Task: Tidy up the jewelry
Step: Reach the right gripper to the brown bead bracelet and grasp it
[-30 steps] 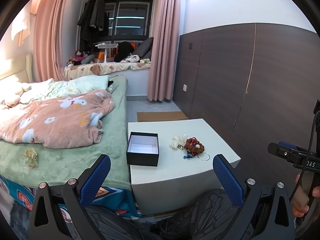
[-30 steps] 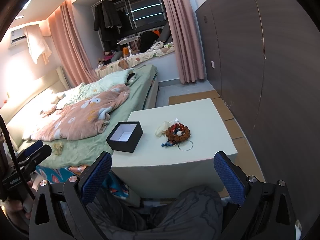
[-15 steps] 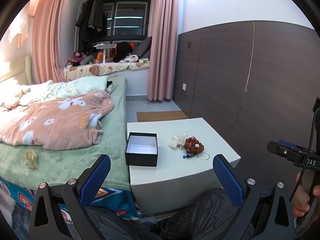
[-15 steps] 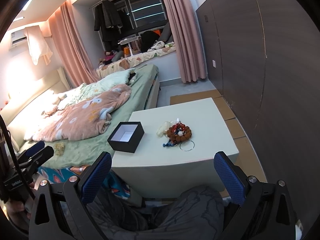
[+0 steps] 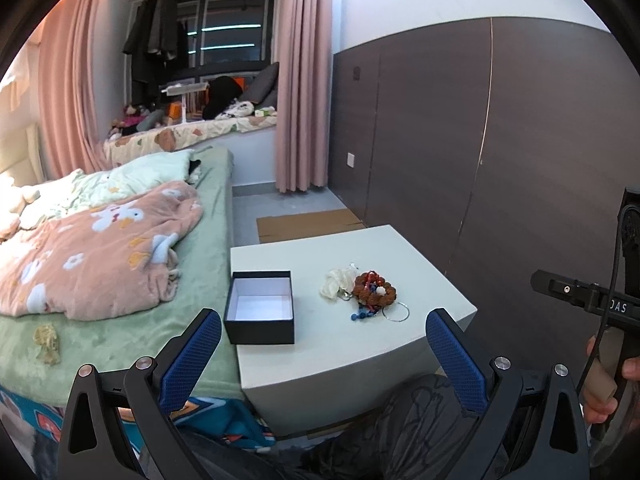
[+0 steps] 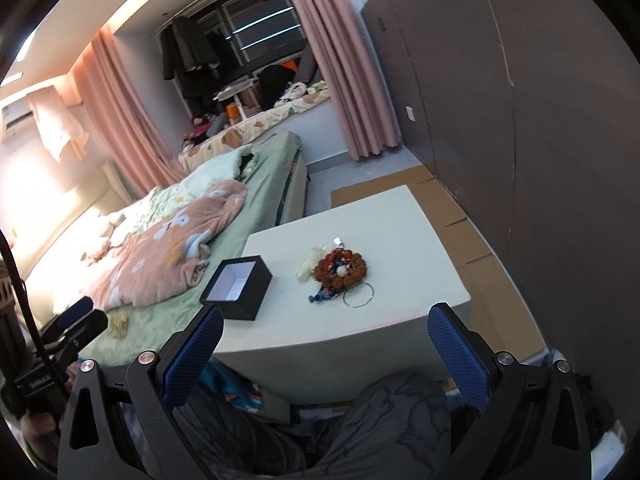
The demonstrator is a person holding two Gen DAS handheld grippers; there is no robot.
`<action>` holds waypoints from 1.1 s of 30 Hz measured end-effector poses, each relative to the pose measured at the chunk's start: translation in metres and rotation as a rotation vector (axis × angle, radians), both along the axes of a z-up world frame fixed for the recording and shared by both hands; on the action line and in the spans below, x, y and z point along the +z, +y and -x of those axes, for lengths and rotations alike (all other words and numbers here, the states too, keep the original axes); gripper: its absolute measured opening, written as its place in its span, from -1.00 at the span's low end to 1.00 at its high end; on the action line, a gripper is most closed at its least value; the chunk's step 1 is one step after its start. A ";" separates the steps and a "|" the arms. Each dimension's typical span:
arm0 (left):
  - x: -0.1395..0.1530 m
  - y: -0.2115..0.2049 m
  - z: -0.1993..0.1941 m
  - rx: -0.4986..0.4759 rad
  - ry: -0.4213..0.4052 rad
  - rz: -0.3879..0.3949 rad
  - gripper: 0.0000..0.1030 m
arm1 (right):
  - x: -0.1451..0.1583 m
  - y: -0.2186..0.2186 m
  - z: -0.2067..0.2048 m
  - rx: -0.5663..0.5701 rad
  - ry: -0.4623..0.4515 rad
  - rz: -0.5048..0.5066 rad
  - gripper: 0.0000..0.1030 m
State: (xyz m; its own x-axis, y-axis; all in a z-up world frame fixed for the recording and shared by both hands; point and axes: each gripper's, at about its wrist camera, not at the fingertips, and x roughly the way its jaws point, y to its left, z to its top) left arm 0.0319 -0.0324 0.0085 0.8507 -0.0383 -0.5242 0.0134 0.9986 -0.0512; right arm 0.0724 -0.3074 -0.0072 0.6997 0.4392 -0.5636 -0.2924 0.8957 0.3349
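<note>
An open black box [image 5: 261, 306] with a white inside stands on the left of a white table [image 5: 372, 344]; it also shows in the right wrist view [image 6: 238, 287]. To its right lies a heap of jewelry: a brown bead bracelet [image 5: 374, 291], a white piece [image 5: 333, 283], blue beads [image 5: 360, 314] and a thin metal ring [image 5: 395, 313]. The bracelet also shows in the right wrist view [image 6: 340, 270]. My left gripper [image 5: 322, 330] is open and empty, short of the table's near edge. My right gripper [image 6: 326, 326] is open and empty, also short of the table.
A bed [image 5: 120, 304] with a pink blanket [image 5: 92, 256] touches the table's left side. A dark panelled wall [image 5: 500, 152] runs along the right. Cardboard [image 5: 308, 224] lies on the floor behind the table. My knee [image 6: 380, 432] is below the grippers.
Both grippers have moved a little closer to the table and tilted; the right view has rolled to the left. Box and jewelry have not moved.
</note>
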 end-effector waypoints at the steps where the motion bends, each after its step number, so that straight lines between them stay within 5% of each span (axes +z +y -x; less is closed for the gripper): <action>1: -0.001 -0.002 -0.005 -0.003 0.007 -0.001 0.98 | -0.002 -0.002 -0.005 -0.007 0.007 -0.008 1.00; 8: -0.007 -0.008 -0.040 -0.031 0.035 -0.002 0.89 | -0.017 -0.017 -0.039 -0.045 0.053 -0.061 1.00; 20: -0.020 -0.024 -0.102 -0.101 0.123 -0.004 0.42 | -0.042 -0.024 -0.092 -0.050 0.114 -0.118 0.98; 33: -0.053 -0.050 -0.171 -0.171 0.224 0.009 0.09 | -0.096 -0.037 -0.142 -0.064 0.239 -0.175 0.61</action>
State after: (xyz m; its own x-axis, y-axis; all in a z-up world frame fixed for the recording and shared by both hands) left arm 0.2031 -0.0826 -0.0442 0.6946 -0.1769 -0.6973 0.1694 0.9823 -0.0805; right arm 0.2147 -0.3443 -0.1037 0.5857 0.5039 -0.6349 -0.1321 0.8322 0.5386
